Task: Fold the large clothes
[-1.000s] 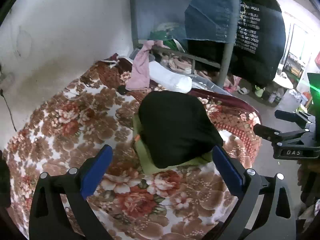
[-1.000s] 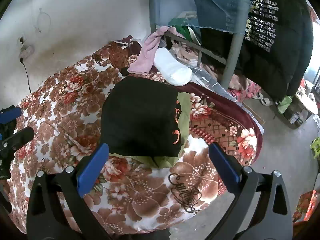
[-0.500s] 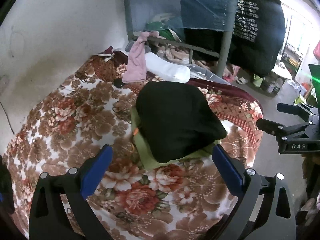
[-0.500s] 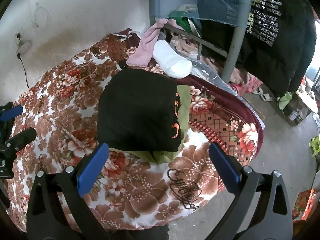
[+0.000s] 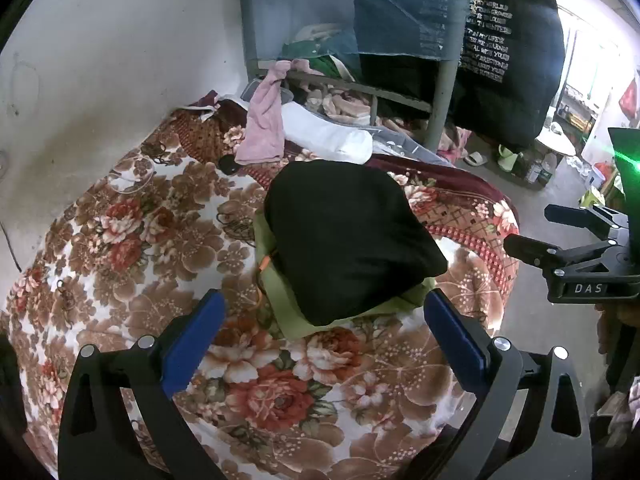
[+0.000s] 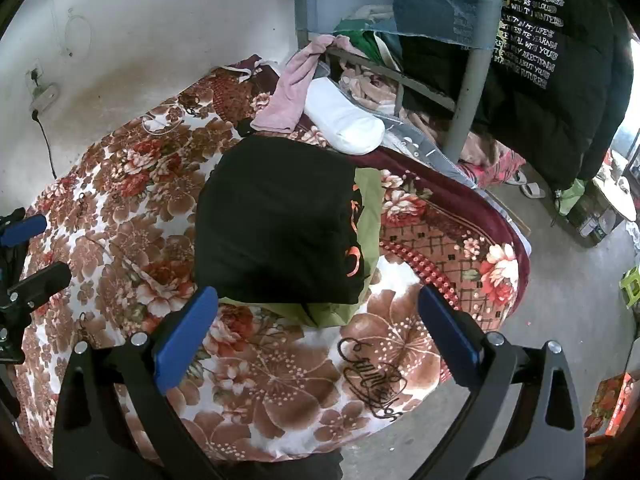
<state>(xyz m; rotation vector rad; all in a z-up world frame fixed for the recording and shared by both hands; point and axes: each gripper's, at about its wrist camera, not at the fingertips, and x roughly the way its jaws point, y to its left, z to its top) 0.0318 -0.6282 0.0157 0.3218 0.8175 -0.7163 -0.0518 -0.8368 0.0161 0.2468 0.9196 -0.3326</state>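
Your right gripper [image 5: 560, 236] carries the letters "DAS" in white on its black body, readable at the right edge of the left wrist view. On the far right, the black jacket [image 6: 560, 80] hanging from the bunk frame [image 6: 468, 96] bears several lines of pale capital lettering; words such as "MY LIFE", "WITH YOUR" and "FUTURE" can be made out, the rest is too warped to read. A dark cursive script is printed on the floral blanket [image 6: 280, 380] near its near right edge, but you cannot read it. Orange marks show on the black garment's right edge, too partial to read. You have two folded garments stacked in the middle of the bed: one black garment [image 5: 348, 240] on top and one green garment [image 5: 288, 304] beneath, its edge showing along the left and near sides. Beyond them at the far end lie one pink cloth [image 5: 264, 128] draped off the frame and one white roll [image 5: 332, 136] just right of it. Your left gripper [image 5: 322, 336] hovers above the near edge of the stack with both blue pads [image 5: 192, 340] spread wide, holding nothing. Your right gripper likewise stands wide apart and empty over the blanket.
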